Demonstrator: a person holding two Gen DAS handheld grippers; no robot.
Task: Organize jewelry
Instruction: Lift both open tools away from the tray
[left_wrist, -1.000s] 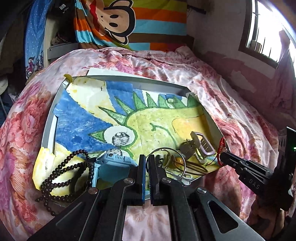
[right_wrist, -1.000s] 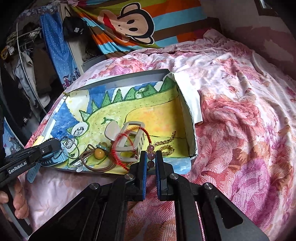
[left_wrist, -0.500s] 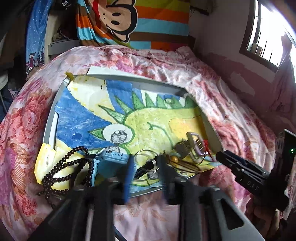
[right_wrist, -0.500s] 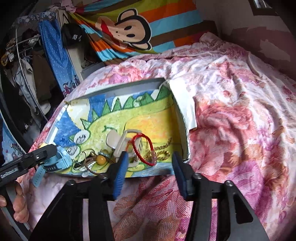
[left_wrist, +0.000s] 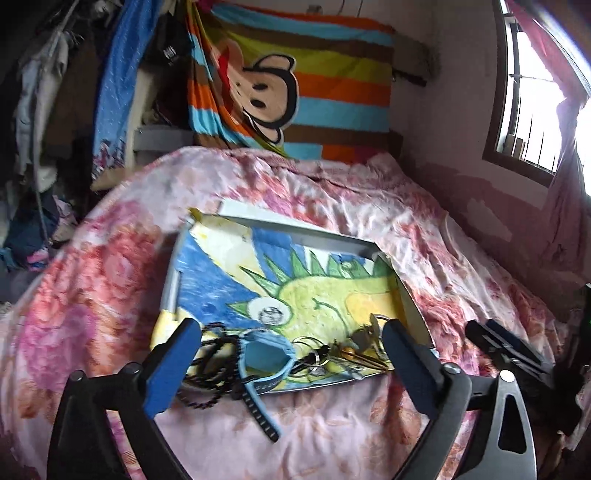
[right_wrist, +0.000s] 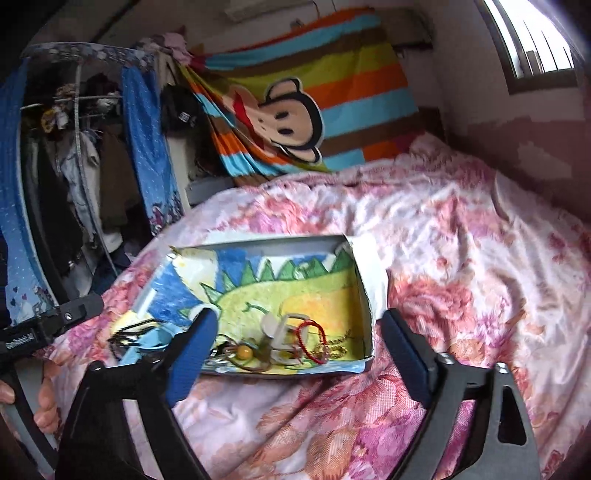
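At lower centre, both the left hand-held gripper (left_wrist: 288, 363) and right hand-held gripper (right_wrist: 303, 354) gape apart, empty; their blue pads (left_wrist: 168, 373) partly hide the blurred jewelry pile (right_wrist: 295, 345) in the tray (right_wrist: 258, 242).

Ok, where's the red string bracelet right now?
In the right wrist view, the red string bracelet lies at the tray's near right corner, between the white clip and gold chain.

Bead string (left_wrist: 216, 354) blurred – watch (left_wrist: 264, 356) strap overlaps it.
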